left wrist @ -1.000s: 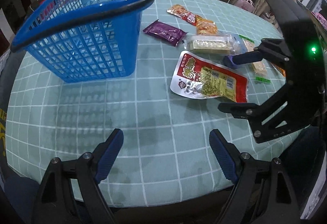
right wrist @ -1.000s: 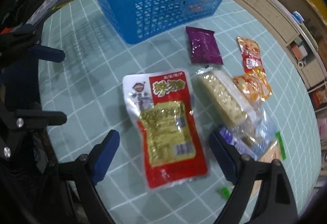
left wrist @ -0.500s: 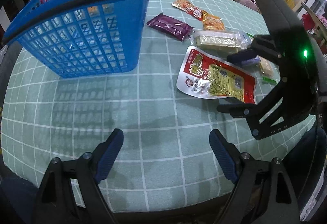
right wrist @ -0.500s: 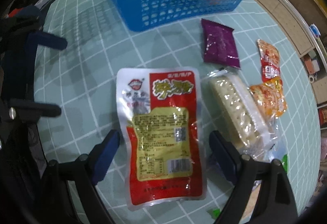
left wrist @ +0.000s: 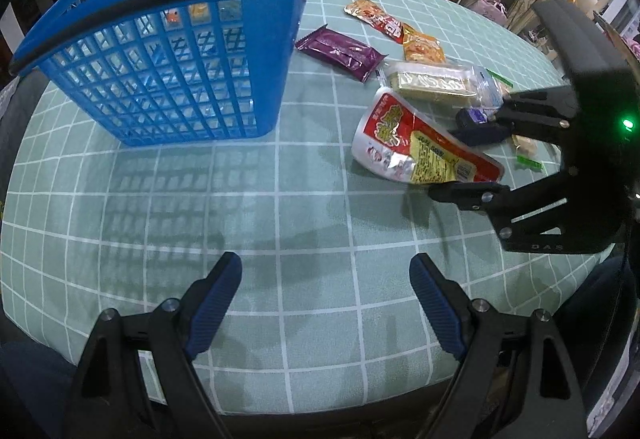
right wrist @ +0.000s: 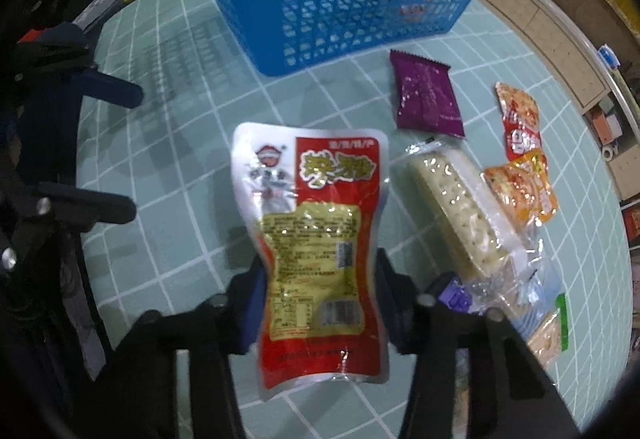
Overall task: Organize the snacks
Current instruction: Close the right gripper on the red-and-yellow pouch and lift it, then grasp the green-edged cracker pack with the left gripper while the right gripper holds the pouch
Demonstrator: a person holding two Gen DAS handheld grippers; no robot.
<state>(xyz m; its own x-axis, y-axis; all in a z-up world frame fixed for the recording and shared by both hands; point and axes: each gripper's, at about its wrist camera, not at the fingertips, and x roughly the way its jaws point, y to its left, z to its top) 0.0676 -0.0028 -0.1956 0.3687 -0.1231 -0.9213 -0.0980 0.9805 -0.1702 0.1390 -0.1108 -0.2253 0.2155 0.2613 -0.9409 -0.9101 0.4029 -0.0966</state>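
The right gripper [right wrist: 320, 303] was closing on the red pouch [right wrist: 316, 223], its slick film liable to slip toward 6 o'clock; the left gripper [left wrist: 326, 303] gaped empty.

Dim overhead light, soft shadows, fisheye warp; right wrist view blurred.

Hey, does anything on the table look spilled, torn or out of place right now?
Nothing spilled or torn. The red snack pouch buckles inward where the right gripper is closing on its sides; the other packets lie loose beside the blue basket.
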